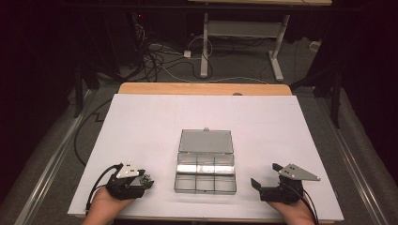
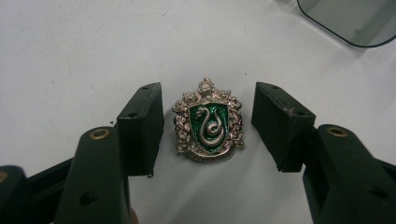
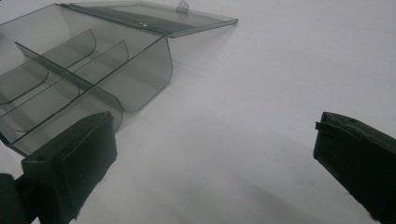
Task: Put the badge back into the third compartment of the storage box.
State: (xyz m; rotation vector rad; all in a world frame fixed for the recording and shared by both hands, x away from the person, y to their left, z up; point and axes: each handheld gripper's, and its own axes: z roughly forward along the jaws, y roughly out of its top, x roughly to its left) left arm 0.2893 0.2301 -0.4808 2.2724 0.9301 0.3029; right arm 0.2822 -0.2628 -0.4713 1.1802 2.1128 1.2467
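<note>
A small metal crest badge, green enamel with a silver snake, lies flat on the white sheet. My left gripper straddles it, a black pad on each side with a narrow gap to the badge, so the jaws stand open around it. In the high view the left gripper rests at the near left, just left of a clear compartment box. The box's lid is folded back flat. At the near right my right gripper stands wide open with nothing between its jaws. The box lies ahead and to its left.
A white sheet covers the wooden table. A corner of the clear box shows at the upper right of the left gripper view. Beyond the table are floor cables and a white desk frame.
</note>
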